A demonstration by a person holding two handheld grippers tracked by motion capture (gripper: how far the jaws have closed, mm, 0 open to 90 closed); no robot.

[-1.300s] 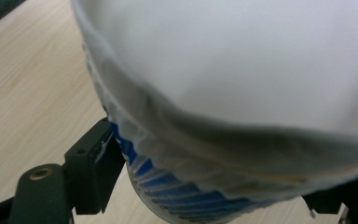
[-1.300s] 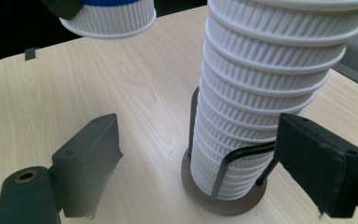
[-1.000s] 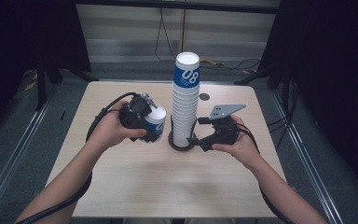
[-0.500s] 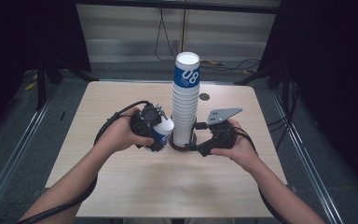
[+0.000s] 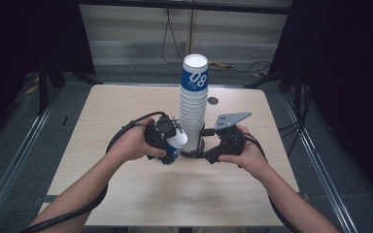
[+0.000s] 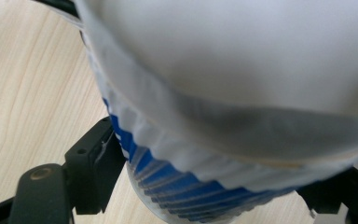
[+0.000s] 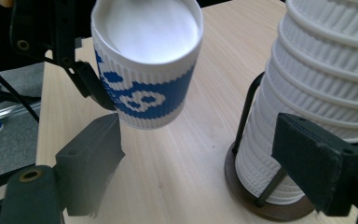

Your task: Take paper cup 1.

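High view: single paper cup (image 5: pixel 174 148), white with blue band, left of frame centre, clamped in jaws of left gripper (image 5: pixel 167 141), tilted, just beside tall cup stack (image 5: pixel 193 104). Stack upright at frame centre in a wire holder (image 5: pixel 200 145) on pale wood surface (image 5: pixel 126 107). Right gripper (image 5: pixel 206 149) right of centre, at the holder's foot; jaws apart there, having just closed a little.

Left gripper view: cup (image 6: pixel 242 93) across most of frame, white rim and inside at top, ribbed blue sleeve below. Black jaws pressed against sleeve at lower left and lower right. Wall looks slightly dented along the rim line; judged thin, soft under squeeze.

Right gripper view: cup (image 7: pixel 147 65) at upper left, mouth facing camera, hanging clear of the surface between the left gripper's jaws. Stack (image 7: pixel 317 88) at right, dark round base (image 7: pixel 256 198) at lower right. Own jaws apart at bottom corners, right one near the stack's lower wall; contact not clear.

Handling judgement: very light, crushable, ribbed sleeve gives friction. Best hold mid-sleeve, gentle pressure, away from the thin rim. Nested cups likely to stick; holder worth bracing.
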